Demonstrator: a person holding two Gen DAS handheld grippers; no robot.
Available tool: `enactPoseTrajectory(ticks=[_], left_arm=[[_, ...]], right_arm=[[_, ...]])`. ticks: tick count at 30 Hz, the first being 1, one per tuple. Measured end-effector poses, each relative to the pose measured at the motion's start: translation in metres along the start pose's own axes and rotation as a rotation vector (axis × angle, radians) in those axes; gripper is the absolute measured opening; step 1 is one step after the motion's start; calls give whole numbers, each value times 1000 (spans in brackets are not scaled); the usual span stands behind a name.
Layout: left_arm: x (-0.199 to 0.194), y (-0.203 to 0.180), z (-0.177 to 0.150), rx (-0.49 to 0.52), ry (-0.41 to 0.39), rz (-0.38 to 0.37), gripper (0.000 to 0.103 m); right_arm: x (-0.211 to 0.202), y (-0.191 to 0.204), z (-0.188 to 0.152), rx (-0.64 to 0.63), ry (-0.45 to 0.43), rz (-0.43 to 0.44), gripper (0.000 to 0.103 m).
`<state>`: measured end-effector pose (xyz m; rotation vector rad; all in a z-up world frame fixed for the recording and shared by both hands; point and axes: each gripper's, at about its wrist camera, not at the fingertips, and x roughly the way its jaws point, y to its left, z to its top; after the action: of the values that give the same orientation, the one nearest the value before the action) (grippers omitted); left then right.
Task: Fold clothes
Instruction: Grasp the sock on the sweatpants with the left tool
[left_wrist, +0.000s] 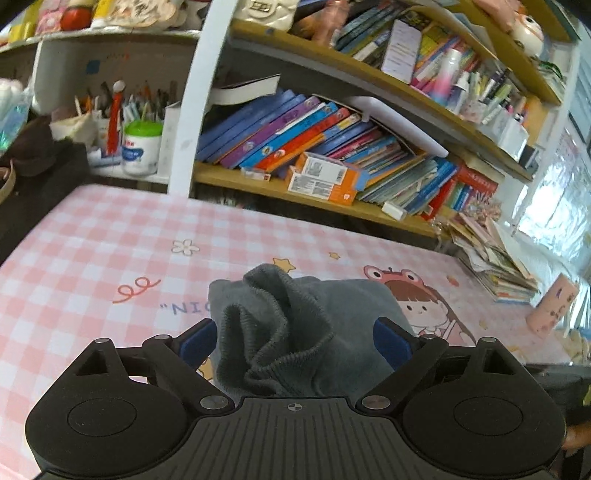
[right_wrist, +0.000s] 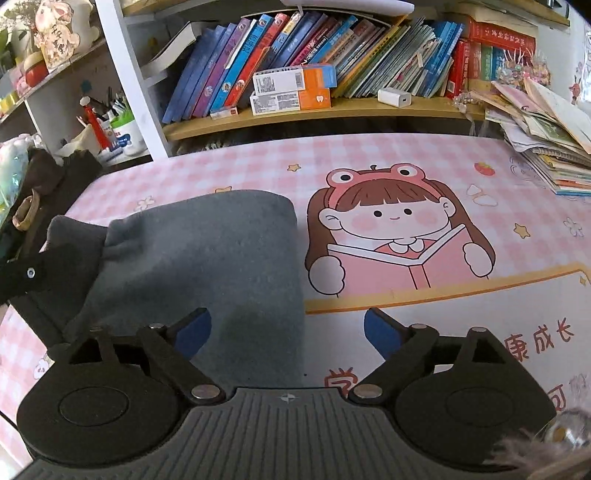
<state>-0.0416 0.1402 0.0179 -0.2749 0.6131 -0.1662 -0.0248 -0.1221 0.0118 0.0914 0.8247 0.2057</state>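
Observation:
A grey knit garment (right_wrist: 207, 254) lies folded into a rough rectangle on the pink checked table mat (right_wrist: 406, 155). Its ribbed hem (left_wrist: 280, 325) is bunched up in soft folds at one end. In the left wrist view my left gripper (left_wrist: 295, 341) stands open, with that bunched end lying between its blue pads (left_wrist: 199, 343) and no squeeze showing. In the right wrist view my right gripper (right_wrist: 286, 334) is open over the garment's near right edge. Its left pad (right_wrist: 192, 332) is over the cloth and its right pad is over the bare mat.
Bookshelves (right_wrist: 332, 107) packed with books run along the far side of the table. A loose stack of booklets (right_wrist: 546, 147) sits at the right end and a pink cup (left_wrist: 552, 306) stands near it. Pen pots (left_wrist: 140, 147) and a dark bag (right_wrist: 44, 177) are at the left.

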Motion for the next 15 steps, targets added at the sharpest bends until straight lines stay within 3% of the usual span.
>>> enactPoseTrajectory(ticks=[5, 11, 14, 15], left_arm=[[5, 11, -3, -62, 22, 30, 85], [6, 14, -1, -80, 26, 1, 59], [12, 17, -1, -102, 49, -22, 41], [14, 20, 0, -117, 59, -28, 27]], right_arm=[[1, -3, 3, 2, 12, -2, 92], [2, 1, 6, -34, 9, 13, 94], [2, 3, 7, -49, 10, 23, 94], [3, 3, 7, -51, 11, 24, 94]])
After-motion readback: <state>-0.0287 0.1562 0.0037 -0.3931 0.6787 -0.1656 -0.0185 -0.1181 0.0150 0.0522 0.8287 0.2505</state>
